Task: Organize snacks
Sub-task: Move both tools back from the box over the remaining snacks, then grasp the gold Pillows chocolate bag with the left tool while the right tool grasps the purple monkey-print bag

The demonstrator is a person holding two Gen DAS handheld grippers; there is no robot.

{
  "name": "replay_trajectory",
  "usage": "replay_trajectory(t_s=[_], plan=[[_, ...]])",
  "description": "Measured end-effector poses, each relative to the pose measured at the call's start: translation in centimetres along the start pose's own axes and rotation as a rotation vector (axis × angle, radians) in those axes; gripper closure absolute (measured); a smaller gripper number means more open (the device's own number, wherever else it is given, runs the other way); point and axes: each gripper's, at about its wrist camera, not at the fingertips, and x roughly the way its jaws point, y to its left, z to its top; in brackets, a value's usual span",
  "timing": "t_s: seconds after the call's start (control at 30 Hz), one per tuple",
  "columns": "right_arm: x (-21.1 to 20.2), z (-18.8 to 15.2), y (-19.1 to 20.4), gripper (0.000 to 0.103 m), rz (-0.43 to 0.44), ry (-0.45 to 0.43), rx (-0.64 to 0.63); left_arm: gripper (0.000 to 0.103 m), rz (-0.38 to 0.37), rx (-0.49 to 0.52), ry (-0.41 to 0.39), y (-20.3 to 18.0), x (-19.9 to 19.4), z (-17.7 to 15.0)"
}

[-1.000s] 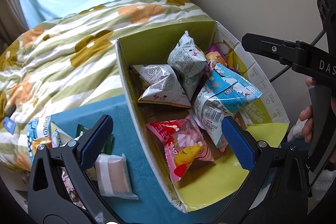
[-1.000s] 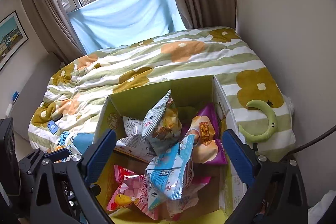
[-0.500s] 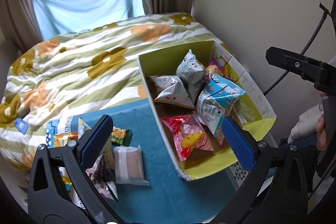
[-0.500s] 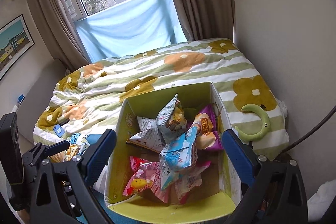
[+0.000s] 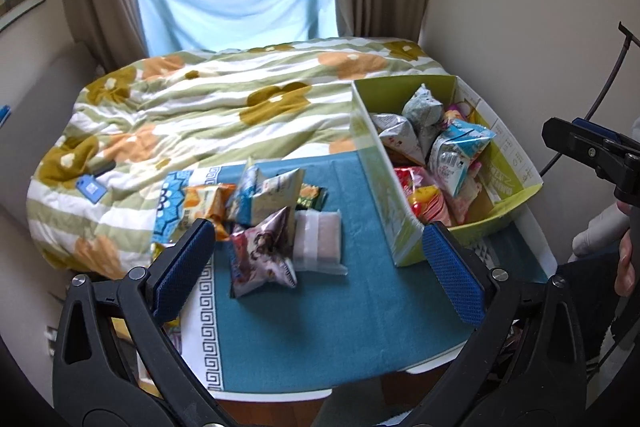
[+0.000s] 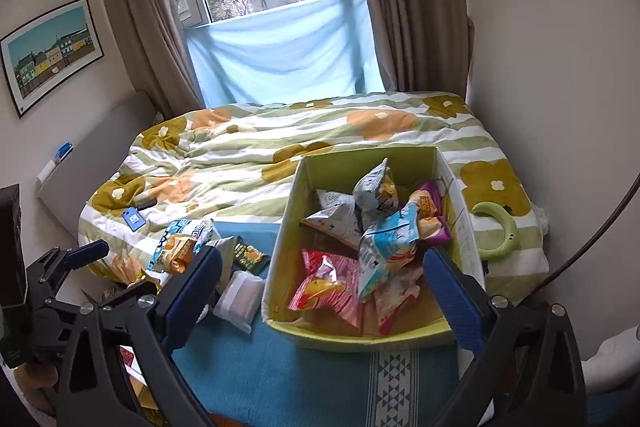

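Green cardboard box (image 5: 404,227) sits on the right part of a teal cloth (image 5: 320,315), open-topped, holding a jumble of snack bags: blue-and-white packet (image 6: 386,247) propped on top, red-and-pink packet (image 6: 324,285) near the front wall, silver packets (image 5: 412,127) toward the back, purple one (image 6: 434,211) at the far right corner. Left of the box, on the cloth, a loose pile: dark foil bag (image 5: 262,253), clear flat pouch (image 5: 318,241) just beside it, orange packet (image 5: 202,205) and pale bag (image 5: 268,199) behind. Left gripper (image 5: 318,277) hangs above the cloth, jaws wide apart, empty. Right gripper (image 6: 322,301) hovers over the box's near wall, jaws spread, empty. Beyond the cloth, a floral striped duvet (image 6: 260,151); green crescent item (image 6: 500,231) lies on it right of the box.
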Motion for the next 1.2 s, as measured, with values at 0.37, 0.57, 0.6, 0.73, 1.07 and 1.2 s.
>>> replay_trajectory(t_s=[0.37, 0.57, 0.6, 0.73, 1.07, 1.2], plan=[[1.4, -2.9, 7.3, 0.003, 0.103, 0.021, -0.058, 0.001, 0.110, -0.124, 0.023, 9.0, -2.0, -5.1], [4.3, -4.3, 11.1, 0.003, 0.155, 0.081, -0.047, 0.001, 0.128, -0.140, 0.051, 14.2, -0.4, -6.4], [4.9, -4.5, 11.8, 0.003, 0.159, 0.090, -0.047, 0.001, 0.131, -0.140, 0.063, 15.0, 0.1, -6.4], [7.7, -4.9, 14.2, 0.003, 0.171, 0.141, -0.025, 0.001, 0.124, -0.106, 0.089, 18.2, 2.4, -6.4], [15.6, -7.1, 18.4, 0.003, 0.129, 0.233, 0.017, 0.001, 0.078, 0.080, 0.210, 21.0, 11.6, -9.3], [18.3, -8.5, 19.0, 0.003, 0.088, 0.278, 0.037, 0.003, 0.082, 0.189, 0.276, 20.1, 15.8, -11.4]])
